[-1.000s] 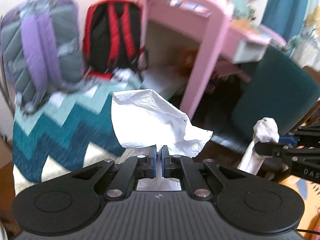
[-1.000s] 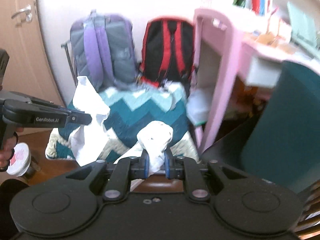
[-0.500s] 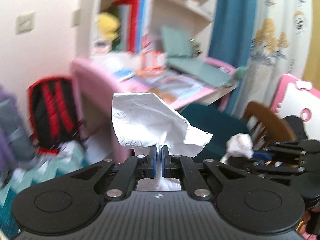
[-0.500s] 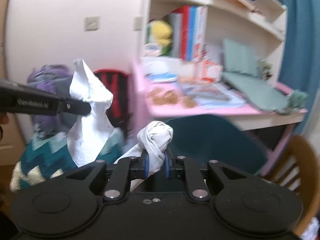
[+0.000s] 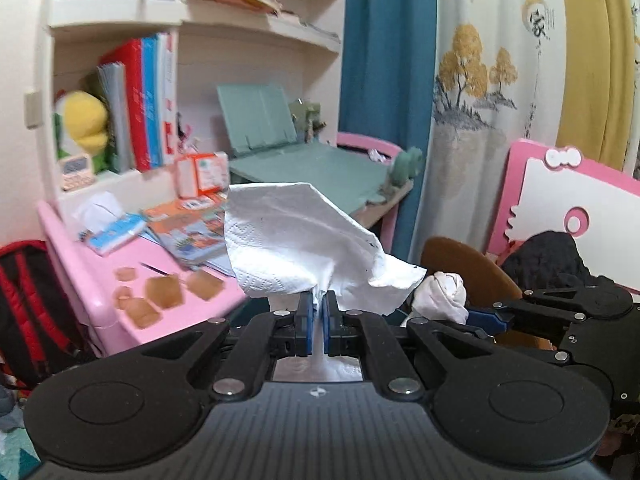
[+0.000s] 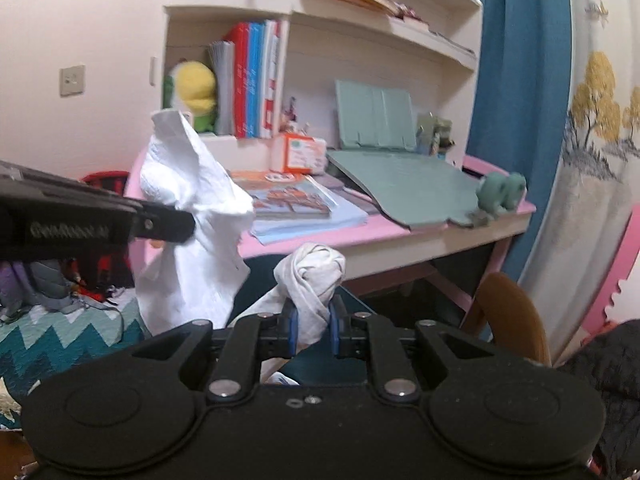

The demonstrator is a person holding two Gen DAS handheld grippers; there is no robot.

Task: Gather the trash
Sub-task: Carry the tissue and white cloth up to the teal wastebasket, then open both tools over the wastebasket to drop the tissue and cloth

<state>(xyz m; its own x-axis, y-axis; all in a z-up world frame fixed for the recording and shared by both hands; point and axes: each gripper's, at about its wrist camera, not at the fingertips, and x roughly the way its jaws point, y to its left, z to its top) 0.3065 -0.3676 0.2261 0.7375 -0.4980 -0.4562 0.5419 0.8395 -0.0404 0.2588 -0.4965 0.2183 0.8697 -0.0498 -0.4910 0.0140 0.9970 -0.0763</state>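
Tissue (image 5: pixel 304 236) is standing up out of the left gripper (image 5: pixel 316 312), whose jaws are clenching its lower edge, in front of the pink table (image 5: pixel 100 276). Twisted wad (image 6: pixel 316 280) is sitting upright in the right gripper (image 6: pixel 314 330), jaws grasping it, just right of the tissue. No bin is showing.

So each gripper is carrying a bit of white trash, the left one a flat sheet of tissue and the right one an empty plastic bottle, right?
Not the bottle. The right gripper is shut on a twisted white wad, as the right wrist view shows. The left gripper does hold a tissue sheet.
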